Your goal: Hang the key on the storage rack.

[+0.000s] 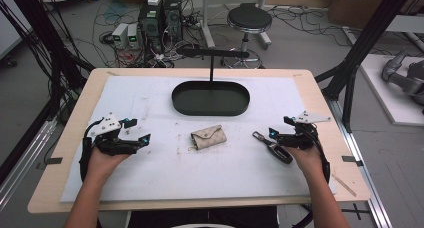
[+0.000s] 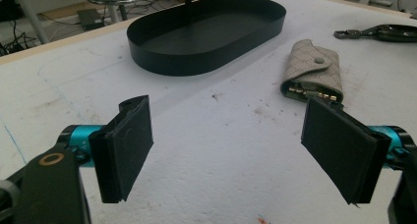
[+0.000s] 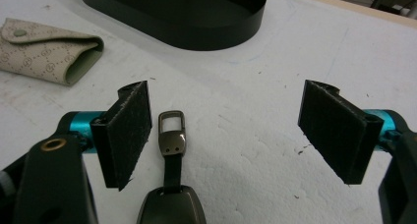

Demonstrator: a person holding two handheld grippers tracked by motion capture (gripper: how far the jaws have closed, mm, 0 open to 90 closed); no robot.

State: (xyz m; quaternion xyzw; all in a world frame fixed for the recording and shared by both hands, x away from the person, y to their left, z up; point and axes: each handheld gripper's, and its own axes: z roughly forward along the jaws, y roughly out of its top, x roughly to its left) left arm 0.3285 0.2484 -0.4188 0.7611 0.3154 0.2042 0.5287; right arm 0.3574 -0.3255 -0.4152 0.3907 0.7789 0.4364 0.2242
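Note:
A beige patterned key pouch lies in the middle of the white mat, with keys showing at its open end. A dark car key fob with a metal clasp lies to its right. My right gripper stands open over the fob, whose clasp sits just inside the left jaw. My left gripper is open at the mat's left side, and the pouch lies past its right jaw, apart from it. In the right gripper view the pouch shows at the upper left.
A black oval tray on a T-shaped stand sits at the back centre of the mat; its wall shows in both gripper views. Beyond the table are a stool, computer boxes and cables.

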